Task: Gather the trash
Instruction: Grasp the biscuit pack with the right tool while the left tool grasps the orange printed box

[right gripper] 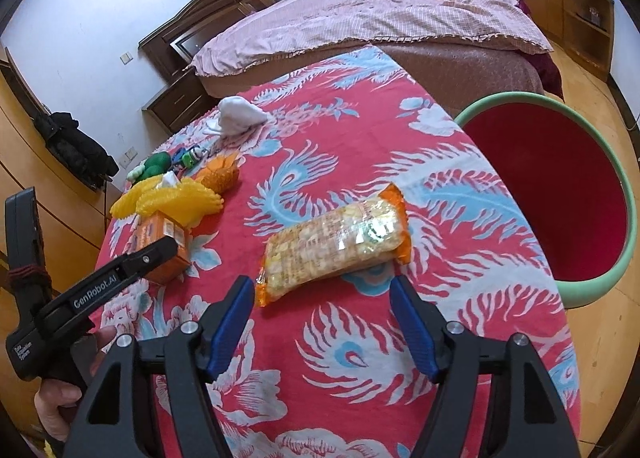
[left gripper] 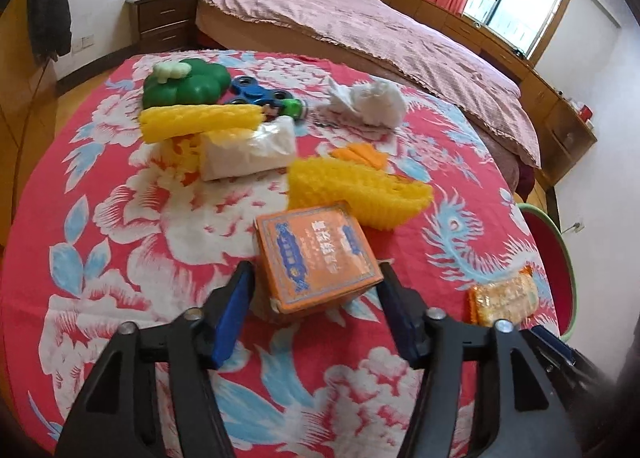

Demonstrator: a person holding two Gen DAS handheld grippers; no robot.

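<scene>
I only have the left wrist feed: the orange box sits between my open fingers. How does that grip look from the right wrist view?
Observer: The left gripper is level with the orange box, one finger laid across its near face; jaws not closed.
Operator: Where is the bin? I see just a red sliver.
Observer: The red bin with the green rim stands on the floor beside the table's right edge, mouth open.
Operator: And the right gripper?
Observer: The right gripper is open, with the snack packet lying just beyond its fingertips, untouched.
</scene>
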